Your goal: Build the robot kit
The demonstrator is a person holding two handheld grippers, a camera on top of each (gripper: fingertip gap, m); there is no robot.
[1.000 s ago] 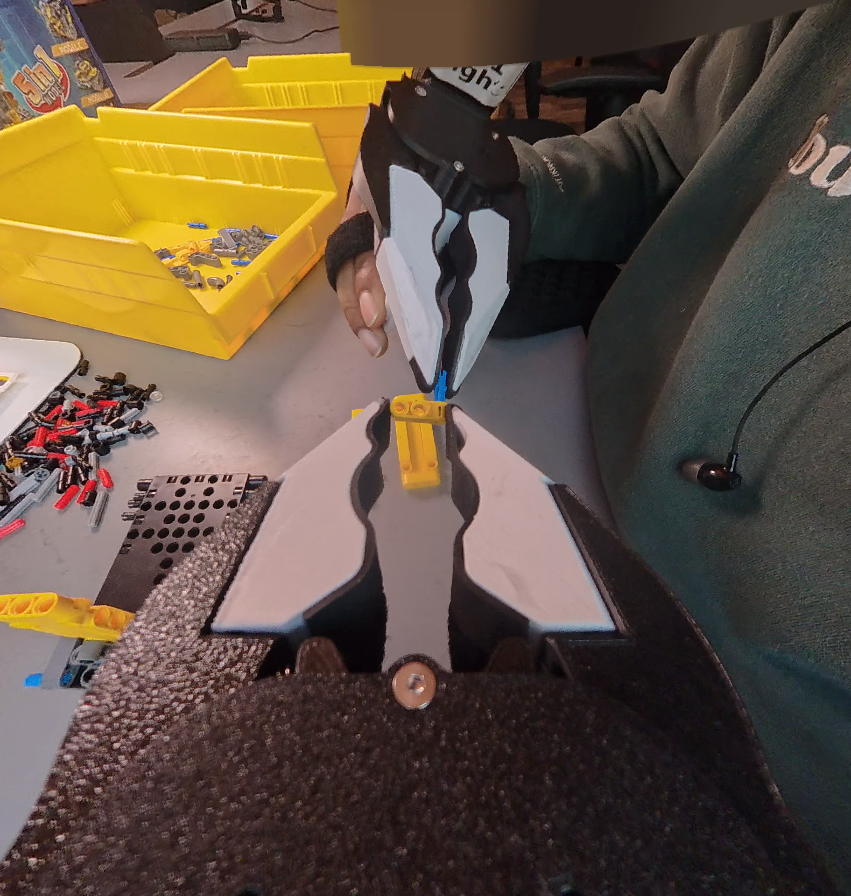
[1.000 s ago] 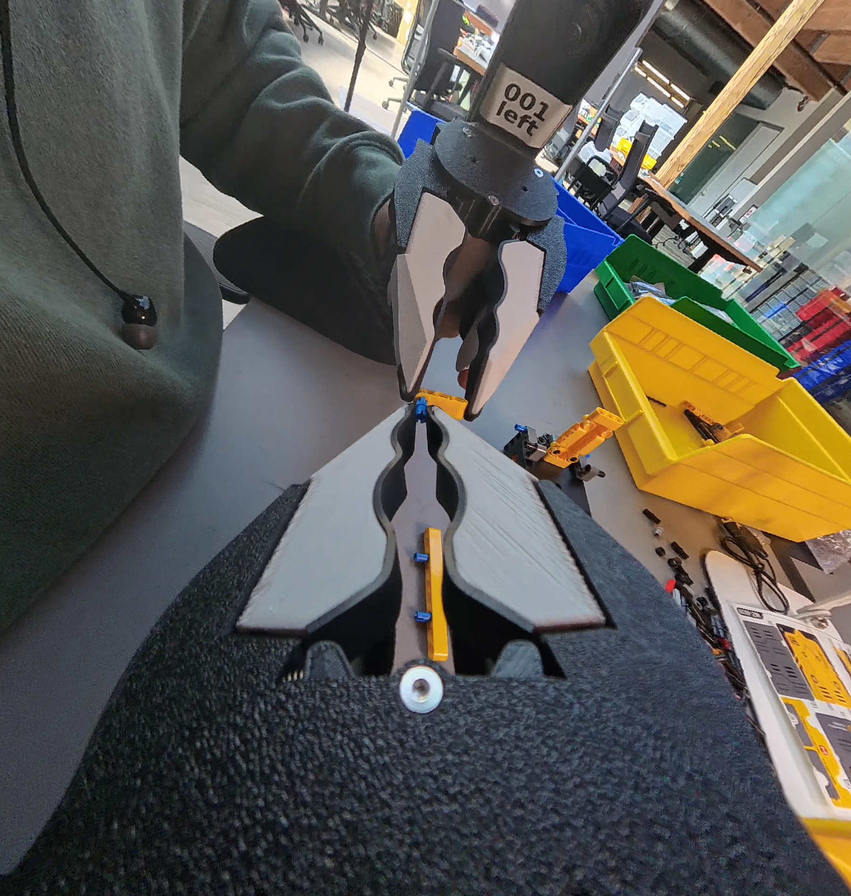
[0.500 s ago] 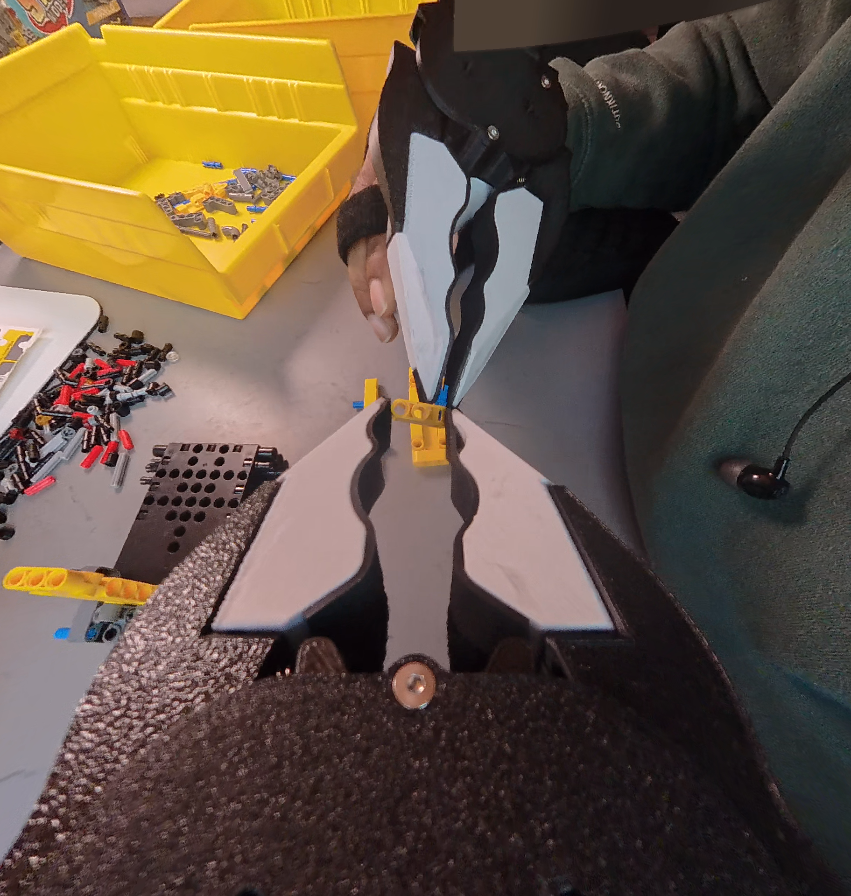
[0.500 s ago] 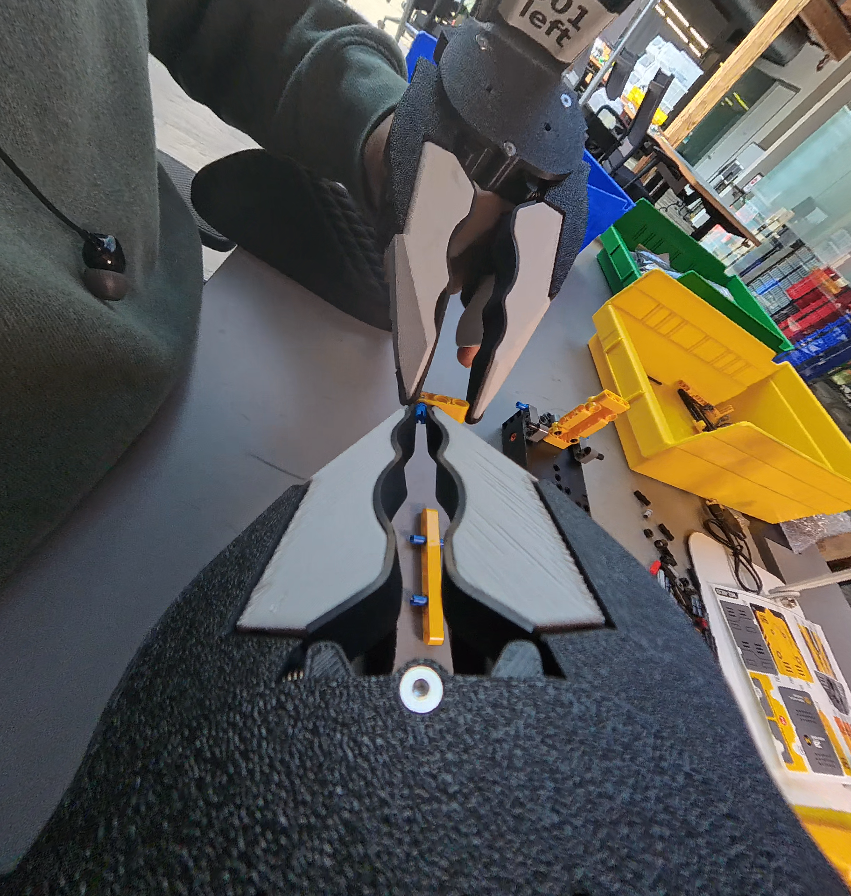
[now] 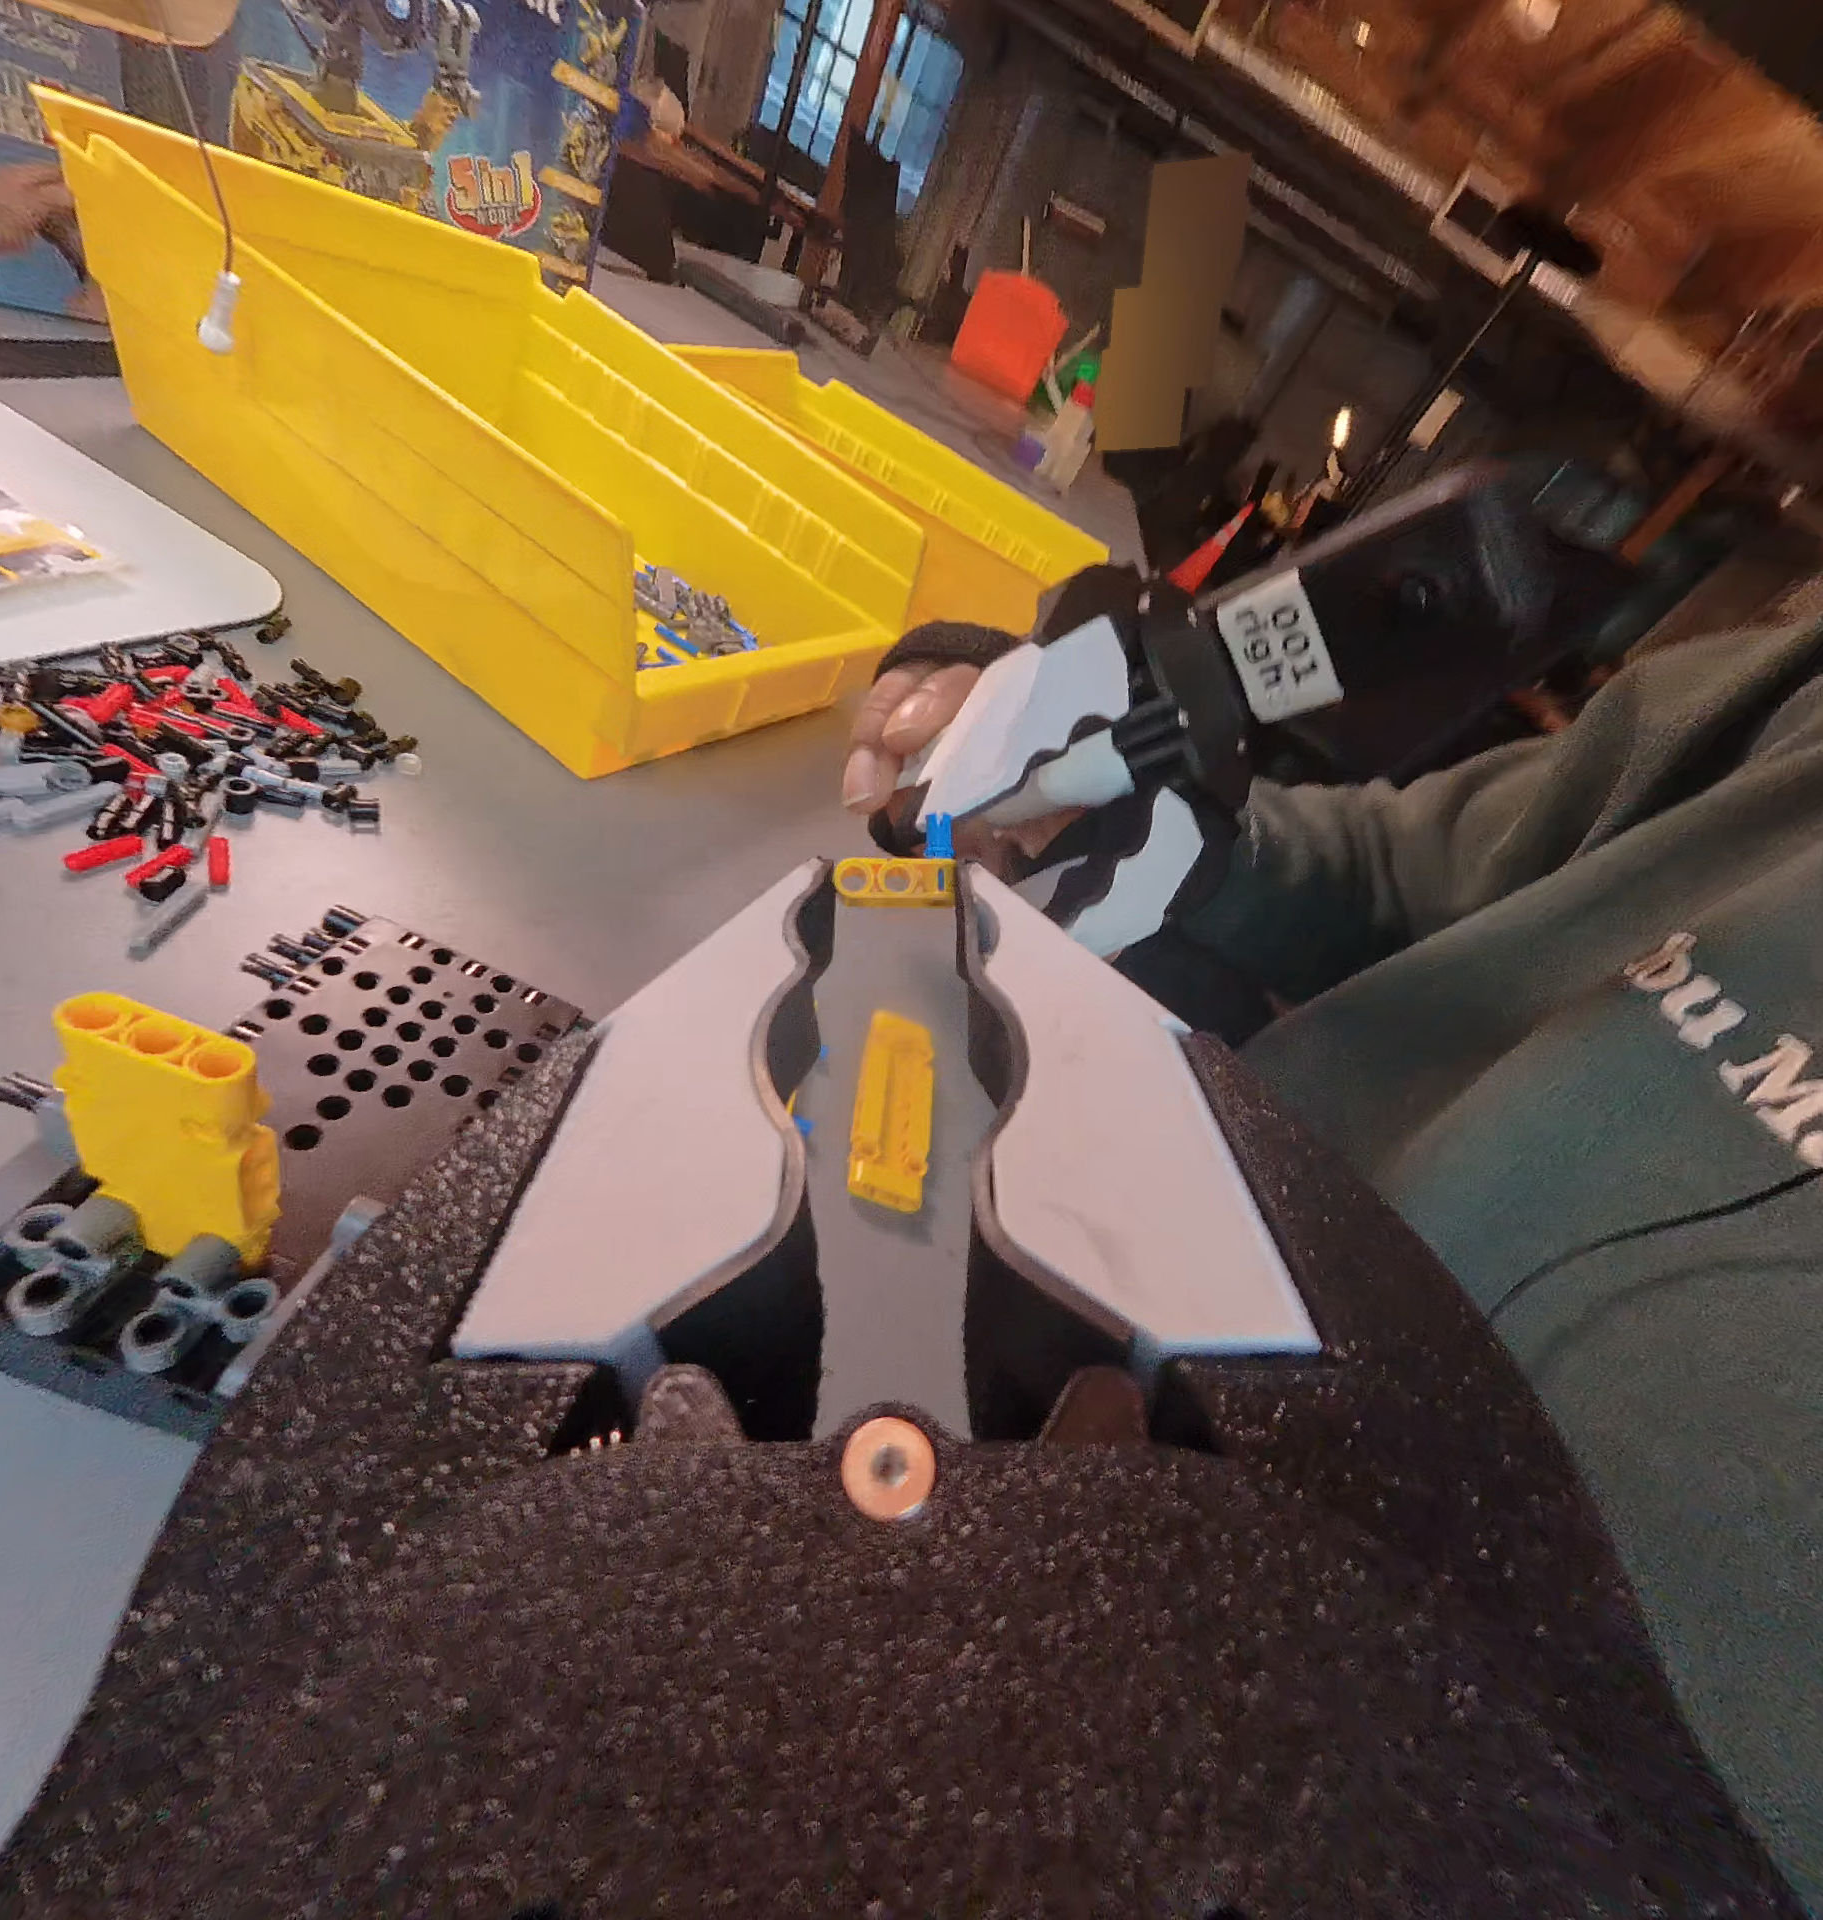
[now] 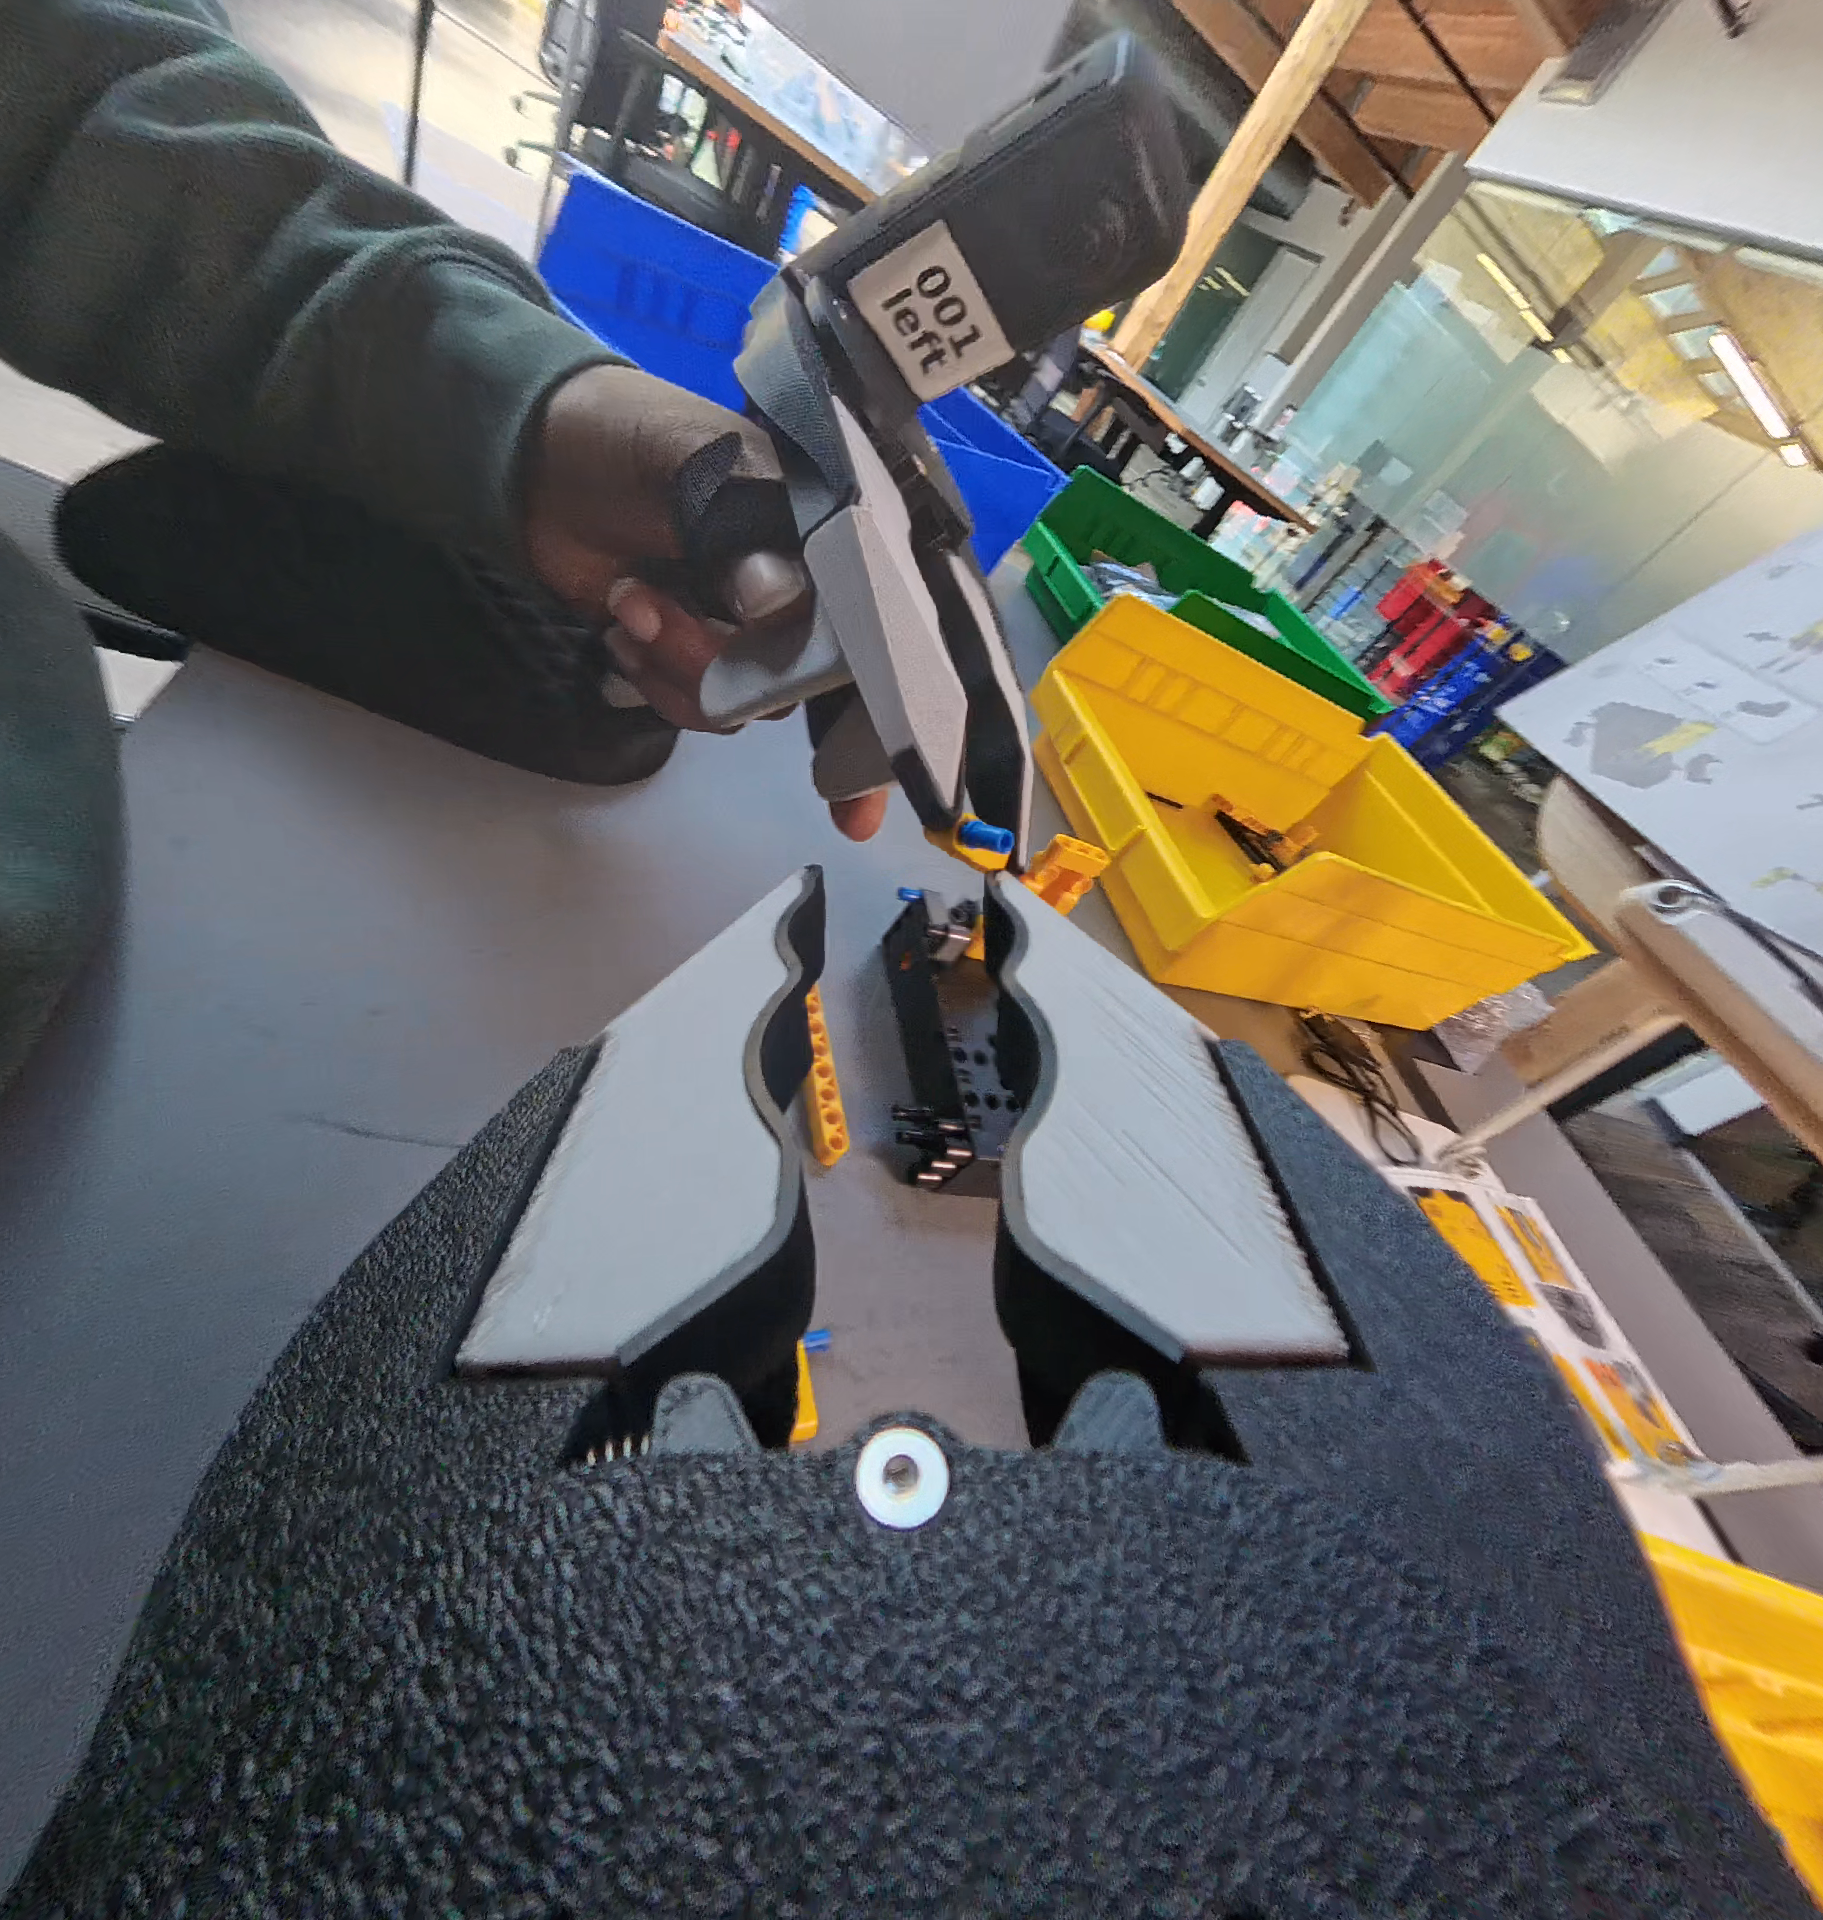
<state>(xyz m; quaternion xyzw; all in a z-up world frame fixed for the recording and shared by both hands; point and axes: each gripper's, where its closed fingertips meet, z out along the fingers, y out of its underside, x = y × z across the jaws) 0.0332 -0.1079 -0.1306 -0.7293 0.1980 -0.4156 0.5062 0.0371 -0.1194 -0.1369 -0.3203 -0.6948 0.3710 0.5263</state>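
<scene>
My left gripper [image 5: 894, 883] is shut on a small yellow three-hole beam [image 5: 891, 881], held across its fingertips above the grey table [image 5: 574, 852]. A blue pin [image 5: 938, 831] stands in the beam's right end. In the right wrist view the left gripper [image 6: 974, 831] holds the same beam [image 6: 964, 844] with the blue pin [image 6: 985, 831] sticking out. My right gripper [image 6: 905, 883] is open and empty, just in front of that beam. Its fingers [image 5: 1032, 707] show spread apart in the left wrist view, close to the pin.
A long yellow beam [image 5: 891, 1122] lies on the table below, next to a black perforated plate [image 5: 387, 1049] and a yellow block [image 5: 159, 1101]. Yellow bins [image 5: 471, 499] stand behind, and a pile of small pins [image 5: 138, 748] lies at the left. A person's green sleeve [image 6: 263, 364] is close. The grippers are tip to tip, or close to it. The yellow block [image 5: 159, 1101] lies around 10 centimeters away from my left fingertips. It is also in sight in the right wrist view [image 6: 1061, 867].
My right gripper has opened and let go of the blue pin, which stays in the yellow beam. Both grippers have tilted and the right one has drawn back a little.
</scene>
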